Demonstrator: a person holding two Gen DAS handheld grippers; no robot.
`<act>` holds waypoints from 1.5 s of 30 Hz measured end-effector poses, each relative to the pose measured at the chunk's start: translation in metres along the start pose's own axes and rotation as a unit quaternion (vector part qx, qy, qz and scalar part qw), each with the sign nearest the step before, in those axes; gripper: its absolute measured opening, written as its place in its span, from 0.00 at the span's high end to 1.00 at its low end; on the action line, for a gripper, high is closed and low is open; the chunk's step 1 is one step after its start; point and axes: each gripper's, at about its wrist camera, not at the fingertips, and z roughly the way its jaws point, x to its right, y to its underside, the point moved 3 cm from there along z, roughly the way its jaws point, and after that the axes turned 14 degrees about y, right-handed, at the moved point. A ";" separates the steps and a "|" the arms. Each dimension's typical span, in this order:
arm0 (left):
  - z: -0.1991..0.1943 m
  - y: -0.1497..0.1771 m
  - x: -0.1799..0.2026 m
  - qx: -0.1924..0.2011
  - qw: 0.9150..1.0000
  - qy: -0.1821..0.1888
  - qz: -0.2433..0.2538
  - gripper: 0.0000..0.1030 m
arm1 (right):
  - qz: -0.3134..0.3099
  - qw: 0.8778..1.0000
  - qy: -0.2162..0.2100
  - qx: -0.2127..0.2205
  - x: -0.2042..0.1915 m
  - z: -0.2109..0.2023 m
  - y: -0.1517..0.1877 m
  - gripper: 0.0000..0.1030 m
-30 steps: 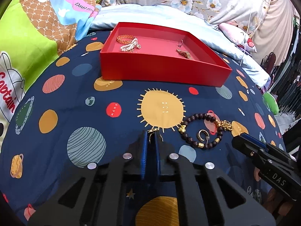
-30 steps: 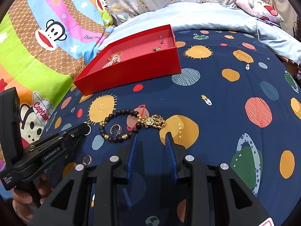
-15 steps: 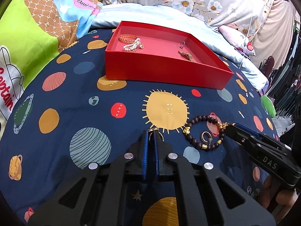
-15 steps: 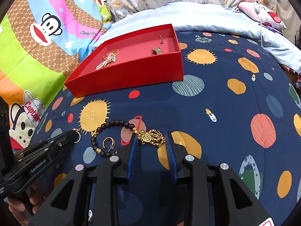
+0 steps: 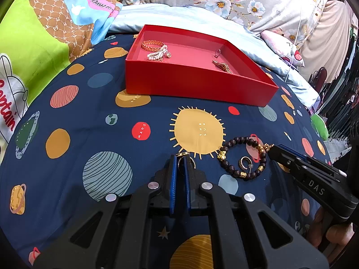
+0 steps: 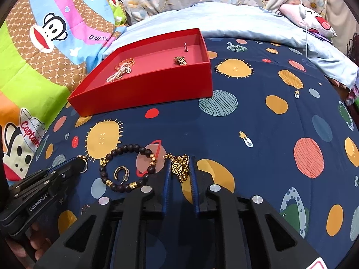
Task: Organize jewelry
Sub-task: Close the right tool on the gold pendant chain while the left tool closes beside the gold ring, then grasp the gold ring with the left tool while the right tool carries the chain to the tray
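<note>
Jewelry is split between two places: some pieces already lie in the red box (image 5: pixel 197 83) at the far side of the bed (image 5: pixel 89 148), while a gold ring (image 5: pixel 182 157), a bead bracelet (image 5: pixel 244 157), a hoop earring (image 5: pixel 244 162) inside its loop and a gold chain (image 6: pixel 179 168) remain on the planet-print cover near you. Your left gripper (image 5: pixel 180 163) is nearly closed, its blue pads pinching the ring at the very tips, the ring low over or on the cover. Your right gripper (image 6: pixel 180 170) is partly open, its fingers on either side of the chain's pendant and heaped links, not yet clamped. Risks, in my judgement: the ring is held only at the fingertips, so any tilt or jolt on the way to the box could let it slip and vanish into the bedding. The chain lies touching the bracelet's gold end; closing on it and lifting may drag the bracelet, and the earring with it, or leave loose links trailing. The soft cover yields, so pressing down to get under the chain may pinch fabric instead. The two grippers work close together, with only the bracelet between them; lift one at a time to avoid a collision.
</note>
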 end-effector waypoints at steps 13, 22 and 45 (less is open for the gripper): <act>-0.001 0.001 0.000 0.002 1.000 0.004 -0.004 0.95 | 0.017 0.999 0.001 0.027 0.007 -0.016 0.003 0.92; -0.009 0.006 0.010 -0.001 1.000 0.016 -0.004 0.96 | 0.032 0.999 -0.006 0.036 0.018 -0.035 0.007 0.92; -0.062 -0.010 0.029 0.037 0.999 0.022 0.022 0.96 | 0.055 0.995 -0.023 0.084 0.037 -0.088 -0.009 0.92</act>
